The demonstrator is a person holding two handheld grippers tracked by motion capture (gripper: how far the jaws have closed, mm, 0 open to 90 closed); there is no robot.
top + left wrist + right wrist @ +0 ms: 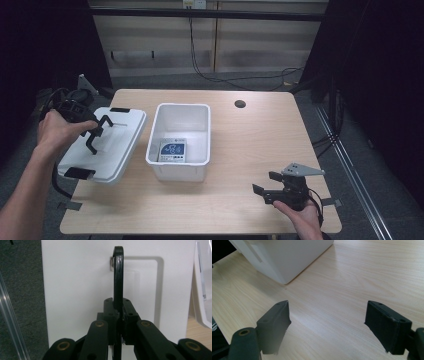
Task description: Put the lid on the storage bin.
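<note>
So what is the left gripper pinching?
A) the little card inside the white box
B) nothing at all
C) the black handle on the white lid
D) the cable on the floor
C: in the left gripper view the left gripper has its jaws shut on the thin black handle that stands up from the white lid; the card lies untouched in the box.

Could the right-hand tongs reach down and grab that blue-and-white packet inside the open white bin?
Probably yes: the right tongs are open and empty, the bin has no lid on, and the packet lies uncovered.
</note>
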